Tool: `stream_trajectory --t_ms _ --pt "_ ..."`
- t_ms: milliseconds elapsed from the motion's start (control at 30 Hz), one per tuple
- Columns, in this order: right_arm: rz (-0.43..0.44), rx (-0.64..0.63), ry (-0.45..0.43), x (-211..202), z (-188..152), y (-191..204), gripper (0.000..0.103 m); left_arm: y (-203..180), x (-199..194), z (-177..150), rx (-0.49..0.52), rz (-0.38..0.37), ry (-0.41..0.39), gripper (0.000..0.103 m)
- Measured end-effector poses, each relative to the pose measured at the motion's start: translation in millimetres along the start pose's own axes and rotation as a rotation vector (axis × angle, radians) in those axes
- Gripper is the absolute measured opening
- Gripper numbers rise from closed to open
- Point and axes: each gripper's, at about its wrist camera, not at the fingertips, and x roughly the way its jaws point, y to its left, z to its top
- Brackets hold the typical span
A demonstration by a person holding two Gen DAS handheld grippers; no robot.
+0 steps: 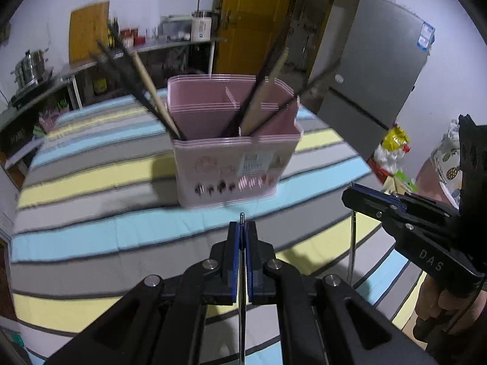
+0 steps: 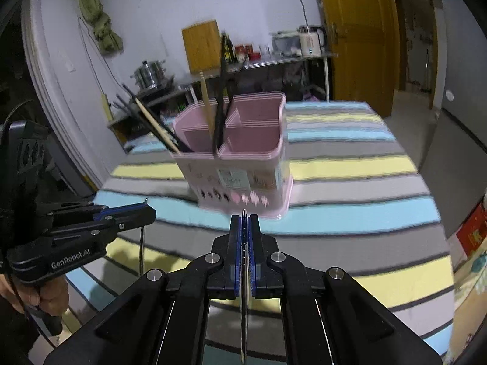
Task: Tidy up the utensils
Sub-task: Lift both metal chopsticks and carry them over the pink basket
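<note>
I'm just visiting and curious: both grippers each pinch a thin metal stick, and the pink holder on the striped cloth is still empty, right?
Not quite. The pink holder is not empty: dark and wooden chopsticks already stand in it, as the left wrist view shows. The rest holds: the left gripper and right gripper each pinch a thin metal stick above the striped cloth.

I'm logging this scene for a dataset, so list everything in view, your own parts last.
holder: one, pink, divided, on the striped cloth
chopsticks: several, dark and tan, leaning in the holder
metal sticks: two, silver, one pinched in each tool
cloth: one, blue, yellow and grey stripes, covering the table
fridge: one, grey, behind on the right
door: one, yellow-brown, at the back
pot: one, steel, on the back shelf
left tool: black, shut
right tool: black, shut
</note>
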Motion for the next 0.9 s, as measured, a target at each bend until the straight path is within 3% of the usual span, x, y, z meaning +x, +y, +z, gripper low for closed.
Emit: stream_trajectory --t_ms 300,900 --pt "-0.001 -0.024 -0.088 -21.9 19.2 12.3 0.004 -3.9 -31.4 21.5 0.013 0.000 -0.099 0.004" --pt "0.002 -0.040 -0.098 -36.9 11.4 18.8 0.004 -8.5 -42.5 11.4 0.017 -0.006 -0.094 0.004"
